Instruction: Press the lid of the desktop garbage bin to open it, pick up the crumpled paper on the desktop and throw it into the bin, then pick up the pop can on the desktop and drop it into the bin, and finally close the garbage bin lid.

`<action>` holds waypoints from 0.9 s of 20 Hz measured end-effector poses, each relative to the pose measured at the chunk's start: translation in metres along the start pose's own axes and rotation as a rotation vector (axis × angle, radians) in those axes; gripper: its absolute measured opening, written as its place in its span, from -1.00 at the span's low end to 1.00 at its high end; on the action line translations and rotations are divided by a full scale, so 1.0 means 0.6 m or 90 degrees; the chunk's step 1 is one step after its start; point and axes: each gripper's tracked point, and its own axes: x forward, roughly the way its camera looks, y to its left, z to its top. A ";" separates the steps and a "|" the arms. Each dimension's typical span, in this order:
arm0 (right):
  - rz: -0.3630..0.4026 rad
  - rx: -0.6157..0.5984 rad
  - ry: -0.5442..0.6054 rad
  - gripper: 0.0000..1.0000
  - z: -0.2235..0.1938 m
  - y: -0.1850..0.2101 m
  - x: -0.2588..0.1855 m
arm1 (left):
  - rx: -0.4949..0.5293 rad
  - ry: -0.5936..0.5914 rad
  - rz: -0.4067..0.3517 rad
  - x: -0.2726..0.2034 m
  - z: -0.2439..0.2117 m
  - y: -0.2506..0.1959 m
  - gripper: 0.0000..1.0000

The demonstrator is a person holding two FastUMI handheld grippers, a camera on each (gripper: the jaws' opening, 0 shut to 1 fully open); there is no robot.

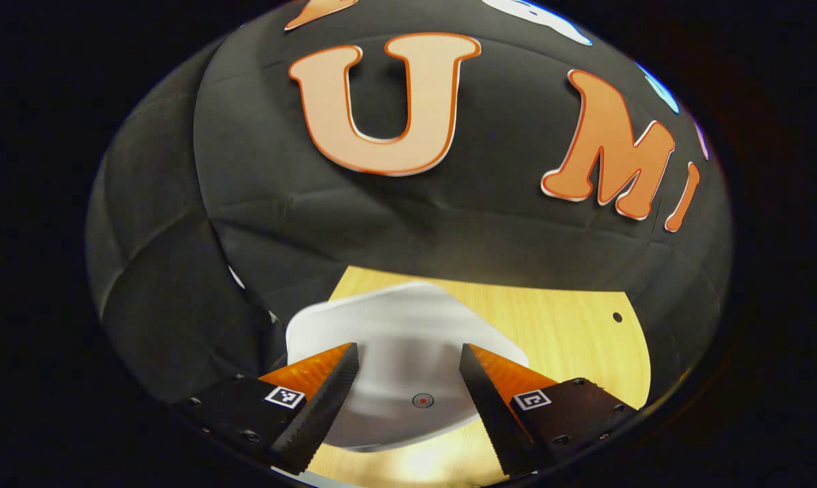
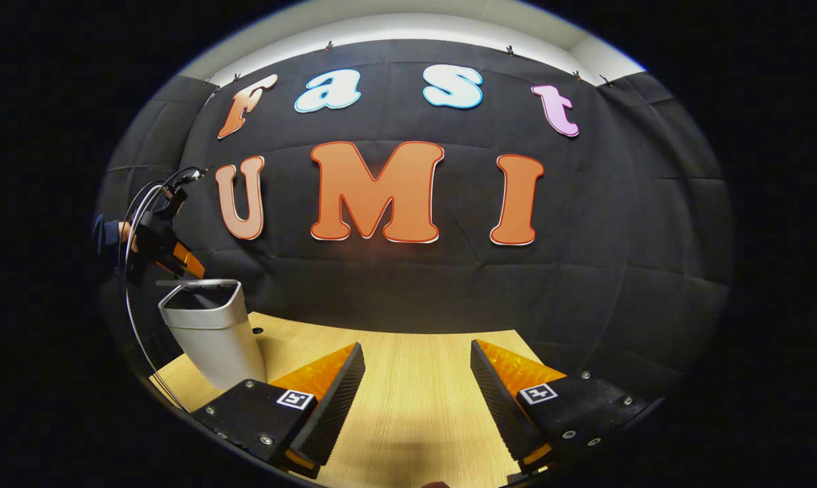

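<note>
Both tongs gaped empty — left tongs [image 1: 408, 386] hovered over the bin lid [image 1: 408, 339], a light, rigid, slick panel best pressed near its button [image 1: 422, 400]; right tongs [image 2: 416, 386] idled.

Bare desktop [image 2: 415, 407] beside bin [image 2: 211, 332]

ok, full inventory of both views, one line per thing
bin: 1, white-grey, on the table's left end in the right gripper view; seen from above between the fingers in the left gripper view
table: 1, light wood, below both grippers
wall: 1, black cloth, behind the table
left gripper: 1, open, over the bin; also seen above the bin in the right gripper view
right gripper: 1, open, over bare table
hand: 1, holding the left gripper
</note>
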 end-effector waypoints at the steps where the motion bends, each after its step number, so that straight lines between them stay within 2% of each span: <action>1: 0.002 -0.001 0.001 0.88 0.000 0.000 0.000 | -0.010 0.029 -0.005 0.001 -0.026 0.000 0.92; 3: 0.007 -0.004 0.001 0.88 -0.001 0.000 -0.002 | -0.012 0.060 0.003 0.019 -0.067 -0.004 0.95; 5: 0.012 -0.006 0.003 0.88 -0.008 -0.005 -0.001 | 0.036 0.005 0.012 0.029 -0.051 -0.003 0.98; 7: 0.018 -0.005 0.005 0.88 -0.012 -0.002 -0.001 | 0.023 0.016 0.020 0.021 -0.068 -0.007 0.95; 8: 0.020 -0.007 0.004 0.88 -0.013 -0.001 -0.004 | 0.026 -0.008 0.023 0.024 -0.057 -0.004 0.99; 11: 0.036 -0.008 0.005 0.88 -0.014 0.000 -0.007 | 0.027 -0.017 0.027 0.018 -0.056 -0.002 0.97; 13: 0.040 -0.011 0.001 0.88 -0.010 -0.003 -0.008 | 0.004 -0.023 0.041 0.012 -0.056 0.002 0.92; 18: 0.045 -0.015 -0.006 0.88 -0.002 -0.002 -0.012 | 0.000 -0.049 0.049 -0.018 -0.038 -0.008 0.94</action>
